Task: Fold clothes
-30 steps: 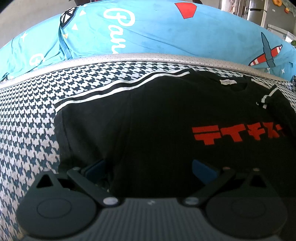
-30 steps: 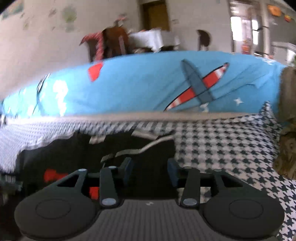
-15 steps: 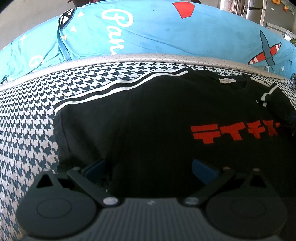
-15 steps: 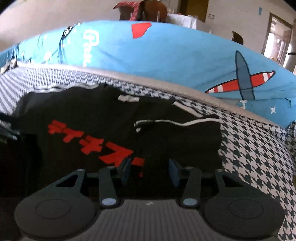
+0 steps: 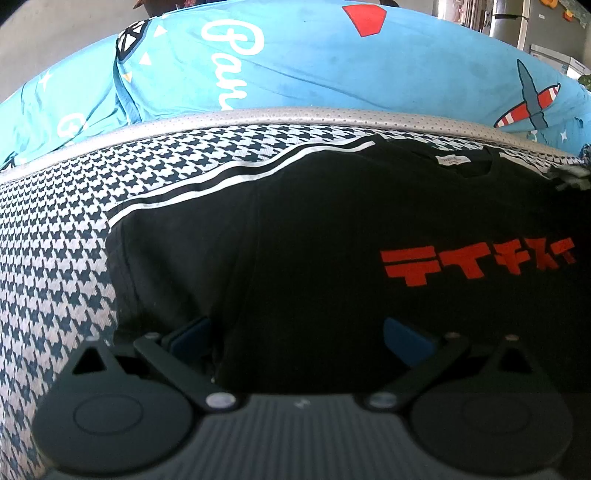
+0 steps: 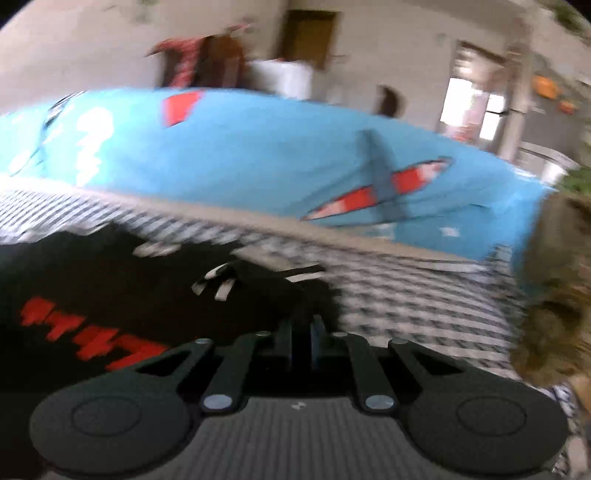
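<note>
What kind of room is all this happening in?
Most likely a lived-in home, perhaps a bedroom or living area. A black T-shirt lies on a houndstooth cover, with a blue aeroplane-print quilt behind. Farther back, blurred, are a doorway and a draped table.

One black T-shirt (image 5: 332, 229) is lying on one houndstooth cover (image 5: 55, 236); one blue printed quilt (image 5: 314, 62) is sitting behind; two grippers, left (image 5: 297, 332) and right (image 6: 301, 334), are showing.

A houndstooth cover (image 5: 55, 236) is spreading across the surface, a grey perforated band (image 5: 295, 116) edging its far side. Beyond that far edge, a blue aeroplane-print quilt (image 5: 332, 66) is bulging.
</note>
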